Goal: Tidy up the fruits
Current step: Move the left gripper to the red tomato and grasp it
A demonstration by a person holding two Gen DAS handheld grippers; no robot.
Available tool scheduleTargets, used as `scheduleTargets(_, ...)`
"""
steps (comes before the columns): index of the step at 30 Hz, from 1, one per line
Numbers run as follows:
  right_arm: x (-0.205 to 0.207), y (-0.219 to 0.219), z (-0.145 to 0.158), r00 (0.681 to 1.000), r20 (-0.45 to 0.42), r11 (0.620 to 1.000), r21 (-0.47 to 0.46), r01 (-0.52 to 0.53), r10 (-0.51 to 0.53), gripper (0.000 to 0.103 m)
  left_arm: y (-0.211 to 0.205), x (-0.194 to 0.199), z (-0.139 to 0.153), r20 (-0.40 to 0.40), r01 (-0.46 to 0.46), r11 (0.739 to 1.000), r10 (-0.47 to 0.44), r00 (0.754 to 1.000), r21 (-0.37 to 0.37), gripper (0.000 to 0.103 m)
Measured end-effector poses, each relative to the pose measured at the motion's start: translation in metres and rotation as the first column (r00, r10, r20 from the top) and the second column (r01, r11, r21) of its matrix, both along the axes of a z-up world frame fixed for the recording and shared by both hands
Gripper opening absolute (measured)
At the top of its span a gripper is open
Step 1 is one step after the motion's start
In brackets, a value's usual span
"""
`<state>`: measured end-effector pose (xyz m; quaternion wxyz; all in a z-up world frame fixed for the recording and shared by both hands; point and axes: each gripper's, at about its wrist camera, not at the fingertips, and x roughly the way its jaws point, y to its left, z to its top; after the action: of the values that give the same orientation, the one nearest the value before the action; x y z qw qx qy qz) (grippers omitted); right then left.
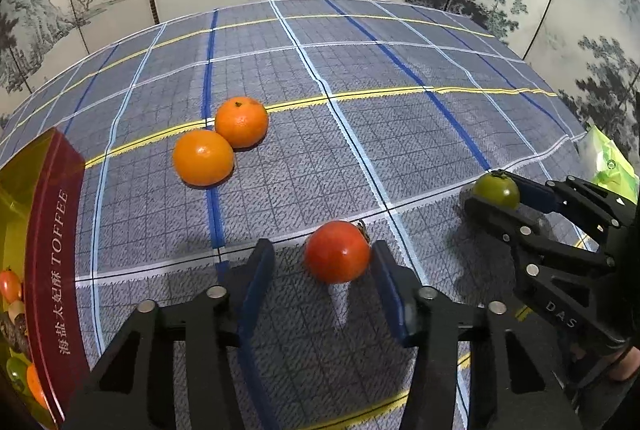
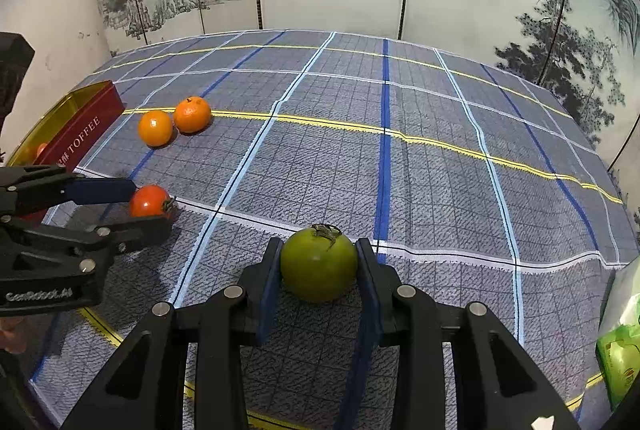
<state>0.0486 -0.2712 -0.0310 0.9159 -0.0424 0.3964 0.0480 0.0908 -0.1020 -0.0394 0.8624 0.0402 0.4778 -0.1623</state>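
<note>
A red tomato (image 1: 337, 252) lies on the checked cloth between the fingers of my left gripper (image 1: 321, 245). The right pad is at its skin, the left pad stands clear of it, so the gripper is open. My right gripper (image 2: 319, 242) is shut on a green tomato (image 2: 319, 264), both pads pressed to its sides, low over the cloth. From the left wrist view that green tomato (image 1: 496, 190) sits in the right gripper (image 1: 496, 192) at the right. Two oranges (image 1: 241, 122) (image 1: 203, 158) touch each other farther back on the left.
A red and gold toffee tin (image 1: 52, 230) stands open at the left edge with several small fruits inside. A green plastic bag (image 2: 620, 350) lies at the right edge of the table. A painted folding screen closes off the back.
</note>
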Motion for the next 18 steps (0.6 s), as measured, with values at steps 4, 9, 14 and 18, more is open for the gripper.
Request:
scheduleTargets(4,0.0,0.0,0.0,1.0,-0.001,1.0,0.0,0.0,0.0,0.033,0.001,0.0,-0.002,-0.006,0.01,1.0,-0.011,1.0,-0.007,0.033)
scheduleTargets(9,0.0,0.0,0.0,1.0,0.0,1.0,0.0,0.0,0.0,0.033,0.006,-0.005,-0.002,-0.003,0.007,1.0,-0.007,1.0,-0.008,0.033)
scheduleTargets(14,0.0,0.0,0.0,1.0,-0.001,1.0,-0.002,0.0,0.0,0.033,0.015,-0.011,0.001,-0.001,-0.006,1.0,0.006,1.0,-0.008,0.033)
scheduleTargets(18,0.0,0.0,-0.001,1.0,-0.001,1.0,-0.005,0.001,-0.001,0.033,0.026,-0.018,0.006,-0.001,-0.024,1.0,0.024,1.0,-0.005,0.033)
